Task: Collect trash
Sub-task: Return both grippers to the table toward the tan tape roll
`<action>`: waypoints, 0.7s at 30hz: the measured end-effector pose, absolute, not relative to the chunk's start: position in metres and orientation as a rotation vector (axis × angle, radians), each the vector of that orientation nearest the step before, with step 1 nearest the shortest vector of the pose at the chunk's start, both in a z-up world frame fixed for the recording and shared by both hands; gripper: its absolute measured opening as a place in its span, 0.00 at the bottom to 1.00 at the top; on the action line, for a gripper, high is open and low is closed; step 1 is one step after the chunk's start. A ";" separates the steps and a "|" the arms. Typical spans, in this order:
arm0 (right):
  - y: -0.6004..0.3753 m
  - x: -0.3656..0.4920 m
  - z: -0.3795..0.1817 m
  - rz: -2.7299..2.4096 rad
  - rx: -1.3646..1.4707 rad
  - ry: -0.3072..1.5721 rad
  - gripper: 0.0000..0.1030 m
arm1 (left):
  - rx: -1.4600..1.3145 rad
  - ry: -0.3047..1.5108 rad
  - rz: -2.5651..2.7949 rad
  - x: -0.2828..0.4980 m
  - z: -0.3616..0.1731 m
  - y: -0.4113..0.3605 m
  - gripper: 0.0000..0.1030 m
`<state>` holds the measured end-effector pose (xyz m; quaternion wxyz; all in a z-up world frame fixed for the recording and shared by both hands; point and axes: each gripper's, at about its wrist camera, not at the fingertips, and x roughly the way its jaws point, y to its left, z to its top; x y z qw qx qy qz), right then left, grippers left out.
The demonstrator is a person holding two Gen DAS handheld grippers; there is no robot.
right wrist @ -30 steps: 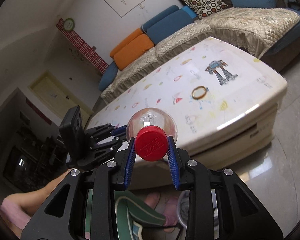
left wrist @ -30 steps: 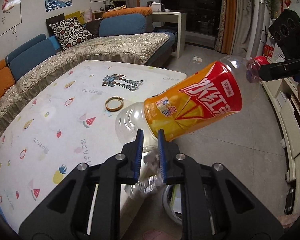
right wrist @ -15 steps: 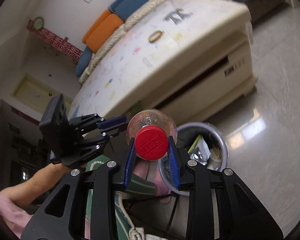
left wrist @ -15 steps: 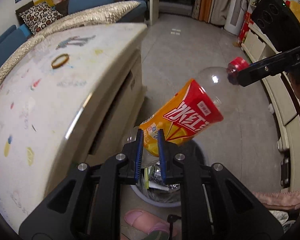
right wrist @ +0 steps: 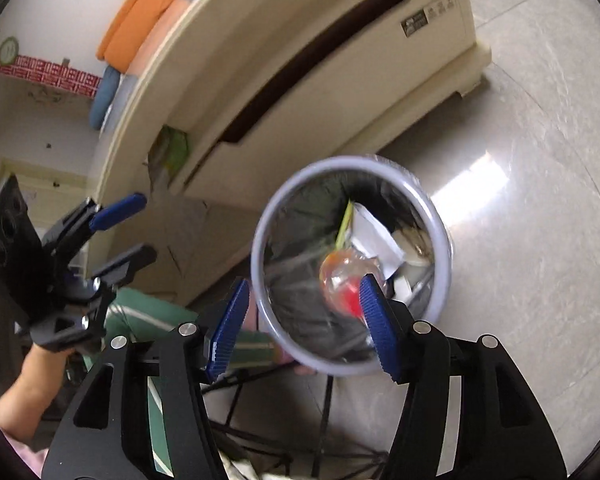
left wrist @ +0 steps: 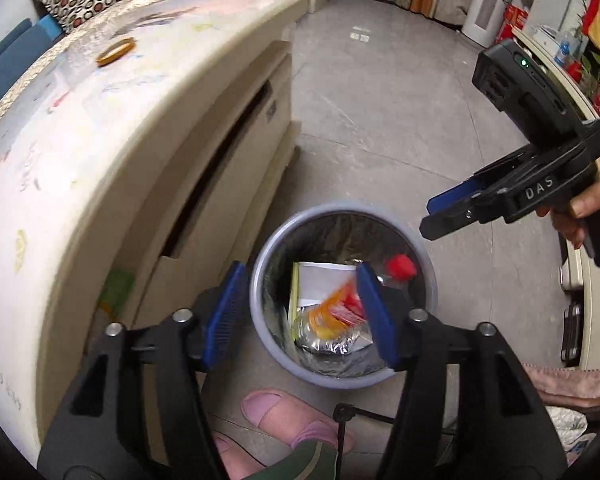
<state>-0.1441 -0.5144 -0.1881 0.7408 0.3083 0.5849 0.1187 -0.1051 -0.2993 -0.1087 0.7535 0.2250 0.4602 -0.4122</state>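
Observation:
A clear plastic bottle with an orange-red label and a red cap lies blurred inside the round grey trash bin, on papers and foil. My left gripper hangs over the bin, its jaws opening, with no pad touching the bottle. In the right wrist view the same bottle shows in the bin below my right gripper, whose jaws are also opening and hold nothing. The right gripper also appears at the right of the left wrist view.
A cream low table with a printed cover stands just left of the bin, a tape ring on top. A person's slippered foot is in front of the bin. Grey tiled floor lies beyond. White cabinets run along the right.
Both grippers came down over the bin and their jaws spread apart. The bottle, held at base and cap before, has dropped into the bin.

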 end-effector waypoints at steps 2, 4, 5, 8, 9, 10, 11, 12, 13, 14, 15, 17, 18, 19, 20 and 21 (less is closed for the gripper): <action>-0.514 -0.140 -0.181 0.265 0.679 1.268 0.58 | 0.465 0.998 -0.888 -0.100 -0.102 -0.293 0.59; -0.515 -0.135 -0.171 0.267 0.666 1.242 0.62 | 0.446 0.982 -0.875 -0.095 -0.093 -0.289 0.61; -0.516 -0.133 -0.163 0.263 0.658 1.223 0.63 | 0.432 0.971 -0.870 -0.091 -0.087 -0.286 0.61; -0.517 -0.122 -0.137 0.278 0.657 1.166 0.64 | 0.408 0.930 -0.832 -0.076 -0.069 -0.278 0.76; -0.516 -0.118 -0.129 0.282 0.648 1.152 0.66 | 0.399 0.915 -0.816 -0.071 -0.062 -0.276 0.77; -0.515 -0.112 -0.119 0.284 0.635 1.136 0.68 | 0.388 0.907 -0.802 -0.066 -0.057 -0.272 0.77; -0.514 -0.106 -0.111 0.287 0.625 1.123 0.69 | 0.371 0.900 -0.788 -0.058 -0.051 -0.269 0.77; -0.512 -0.099 -0.102 0.298 0.617 1.108 0.69 | 0.359 0.893 -0.768 -0.049 -0.045 -0.266 0.78; -0.512 -0.090 -0.096 0.302 0.607 1.095 0.69 | 0.352 0.883 -0.744 -0.042 -0.040 -0.262 0.78; -0.511 -0.083 -0.090 0.304 0.598 1.084 0.69 | 0.347 0.874 -0.722 -0.035 -0.035 -0.258 0.79; -0.509 -0.074 -0.082 0.313 0.590 1.073 0.69 | 0.344 0.865 -0.697 -0.029 -0.030 -0.255 0.82; -0.505 -0.057 -0.071 0.317 0.565 1.054 0.69 | 0.346 0.844 -0.643 -0.015 -0.023 -0.247 0.86; -0.502 -0.047 -0.064 0.321 0.552 1.049 0.69 | 0.347 0.837 -0.617 -0.009 -0.020 -0.245 0.87; -0.501 -0.037 -0.061 0.322 0.542 1.047 0.69 | 0.343 0.833 -0.598 -0.004 -0.018 -0.243 0.87; -0.499 -0.028 -0.057 0.316 0.528 1.046 0.69 | 0.340 0.829 -0.577 0.004 -0.014 -0.241 0.87; -0.497 -0.017 -0.054 0.312 0.518 1.043 0.69 | 0.339 0.825 -0.555 0.010 -0.011 -0.240 0.88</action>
